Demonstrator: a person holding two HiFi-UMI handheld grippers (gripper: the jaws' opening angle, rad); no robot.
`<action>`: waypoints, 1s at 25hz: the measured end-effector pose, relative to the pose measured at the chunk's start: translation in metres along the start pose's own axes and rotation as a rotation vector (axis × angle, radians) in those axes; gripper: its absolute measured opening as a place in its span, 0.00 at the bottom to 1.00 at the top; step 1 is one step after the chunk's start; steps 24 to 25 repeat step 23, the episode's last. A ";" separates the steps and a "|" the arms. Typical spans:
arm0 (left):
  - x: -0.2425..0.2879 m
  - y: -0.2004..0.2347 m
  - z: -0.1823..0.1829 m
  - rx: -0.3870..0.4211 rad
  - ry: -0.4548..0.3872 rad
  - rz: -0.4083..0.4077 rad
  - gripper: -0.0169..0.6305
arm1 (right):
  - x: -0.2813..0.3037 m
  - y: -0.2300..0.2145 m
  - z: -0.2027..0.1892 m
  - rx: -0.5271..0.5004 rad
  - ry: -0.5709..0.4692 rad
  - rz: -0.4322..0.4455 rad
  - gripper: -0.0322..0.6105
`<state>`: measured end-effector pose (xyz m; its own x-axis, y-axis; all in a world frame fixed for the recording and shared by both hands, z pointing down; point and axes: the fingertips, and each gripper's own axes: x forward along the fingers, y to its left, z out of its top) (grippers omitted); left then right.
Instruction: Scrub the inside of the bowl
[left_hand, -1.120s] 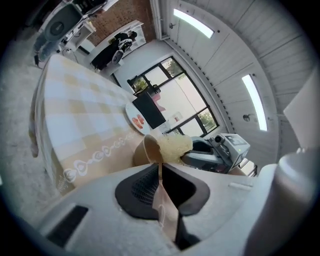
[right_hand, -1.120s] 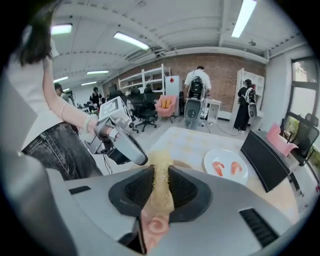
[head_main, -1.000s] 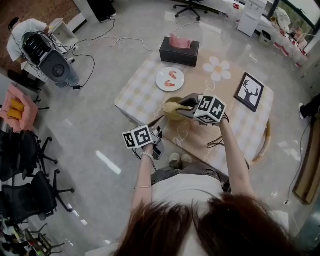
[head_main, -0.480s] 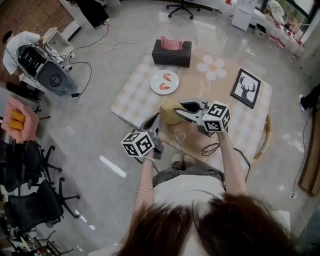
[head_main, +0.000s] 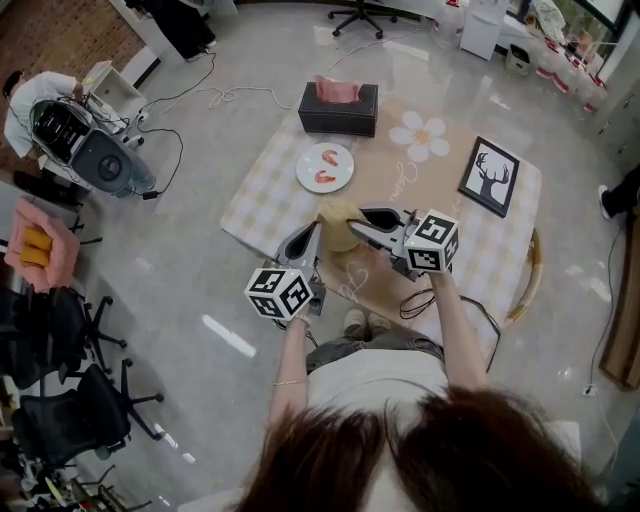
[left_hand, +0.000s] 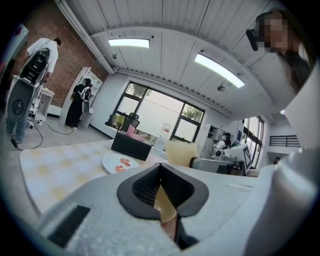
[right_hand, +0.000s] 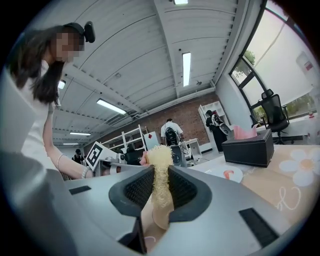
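My right gripper (right_hand: 161, 175) is shut on a pale yellow fibrous scrubber (right_hand: 160, 152) that sticks up out of its jaws. In the head view that gripper (head_main: 353, 216) reaches left over a pale yellow mass (head_main: 336, 230) on the tan mat. I cannot tell bowl from scrubber there. My left gripper (head_main: 312, 230) points up-right, with its tips at the mass's left edge. In the left gripper view its jaws (left_hand: 160, 170) meet. Only a tan sliver shows below the pads, and I cannot tell what it is. The scrubber (left_hand: 181, 152) stands just beyond them.
The table (head_main: 262, 195) carries a dark tissue box (head_main: 338, 108), a white plate with red pieces (head_main: 325, 167), a flower coaster (head_main: 424, 137) and a framed deer picture (head_main: 492, 174). A cable (head_main: 418, 300) hangs off the near edge. Office chairs (head_main: 55, 330) stand at the left.
My left gripper has moved up from the table's near edge to the left side of the yellow mass. The right gripper with the scrubber has stayed over it.
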<state>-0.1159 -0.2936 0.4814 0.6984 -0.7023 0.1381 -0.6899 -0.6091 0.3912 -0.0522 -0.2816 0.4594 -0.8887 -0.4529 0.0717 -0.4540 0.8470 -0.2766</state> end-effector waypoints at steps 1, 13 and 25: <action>0.001 0.000 0.001 -0.001 -0.005 -0.002 0.04 | 0.000 0.000 -0.001 0.002 -0.001 0.001 0.17; 0.000 0.005 0.004 -0.008 -0.022 0.014 0.04 | -0.003 -0.003 0.002 -0.001 -0.016 0.001 0.17; -0.003 0.006 0.008 -0.009 -0.035 0.015 0.04 | -0.001 0.003 0.008 -0.001 -0.034 0.017 0.17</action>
